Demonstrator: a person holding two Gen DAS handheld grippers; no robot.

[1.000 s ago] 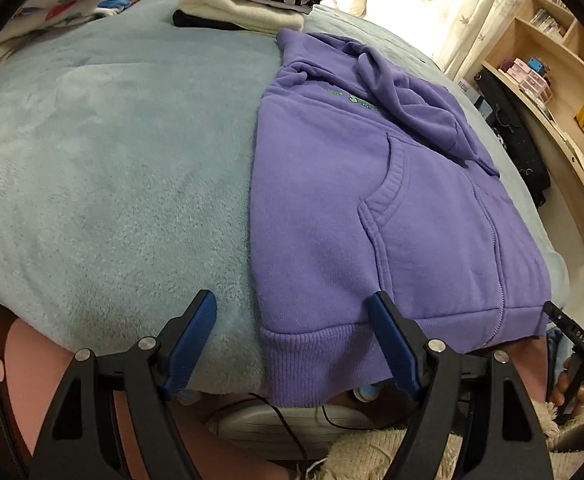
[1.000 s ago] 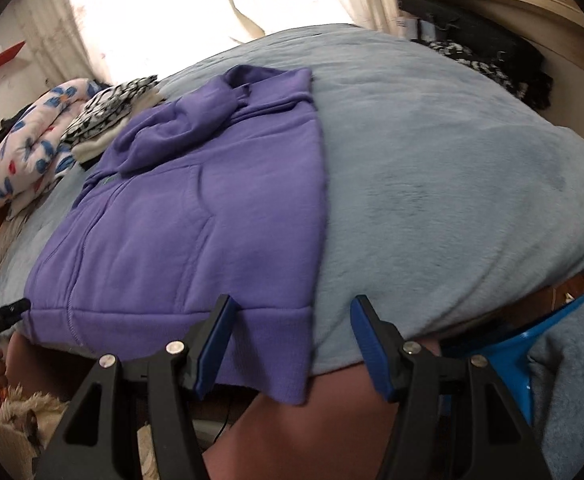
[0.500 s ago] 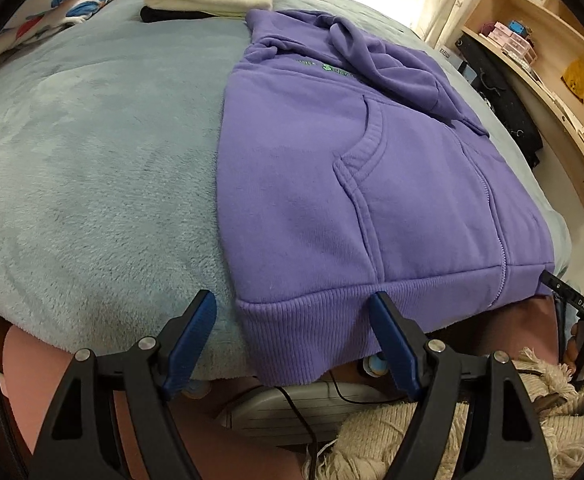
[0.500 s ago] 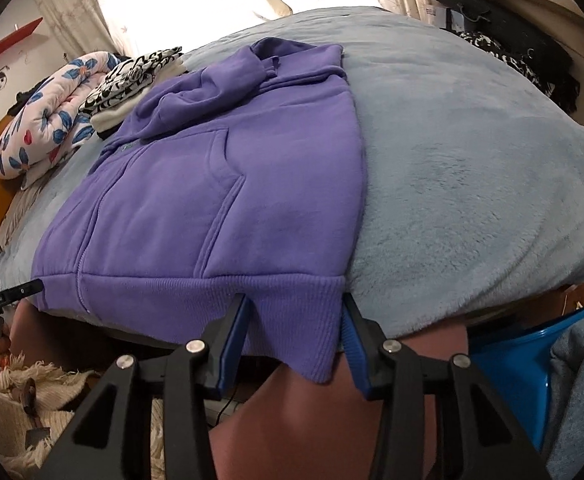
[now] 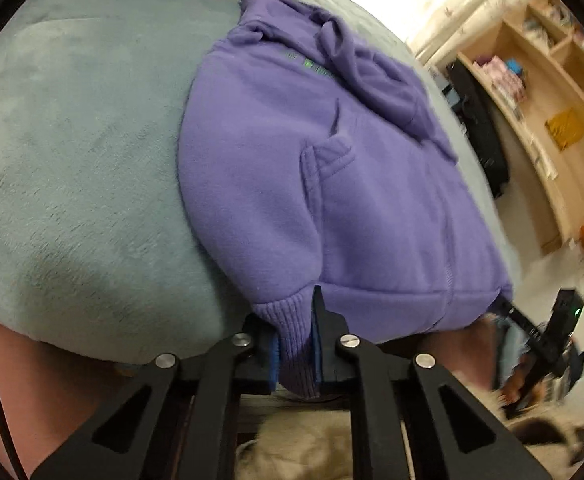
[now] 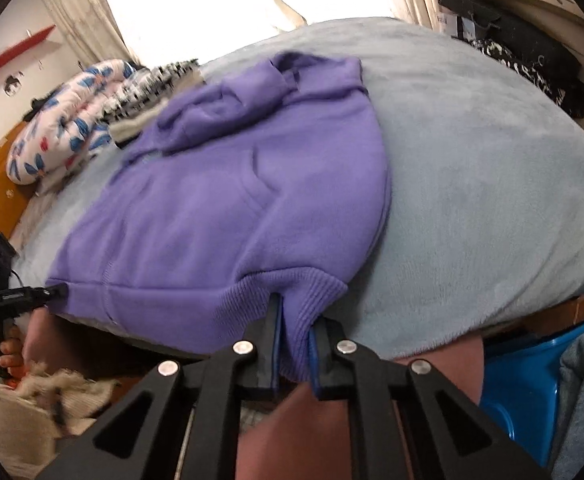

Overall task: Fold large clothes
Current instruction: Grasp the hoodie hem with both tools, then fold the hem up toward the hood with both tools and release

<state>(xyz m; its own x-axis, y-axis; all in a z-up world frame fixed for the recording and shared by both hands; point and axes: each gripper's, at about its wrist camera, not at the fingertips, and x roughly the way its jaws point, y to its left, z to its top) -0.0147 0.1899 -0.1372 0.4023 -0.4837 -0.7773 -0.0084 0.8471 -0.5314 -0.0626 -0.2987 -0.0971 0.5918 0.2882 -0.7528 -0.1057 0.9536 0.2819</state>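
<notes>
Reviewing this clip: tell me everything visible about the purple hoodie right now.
The purple hoodie is fleece-like, with a front zipper, slanted pockets, a ribbed hem, small green chest print and a hood bunched at the far end. It lies front up on the grey-blue blanket, sleeves out of sight, hem hanging over the near bed edge. The left gripper and right gripper have just closed, each pinching a hem corner in its jaws.

Left claw (image 5: 296, 354): jaws have just closed, blue pads pinching the ribbed hem of the purple hoodie (image 5: 331, 184), pointing steeply downward.
Right claw (image 6: 293, 354): jaws just closed too, pads clamping the hem's other corner, angled downward.
</notes>
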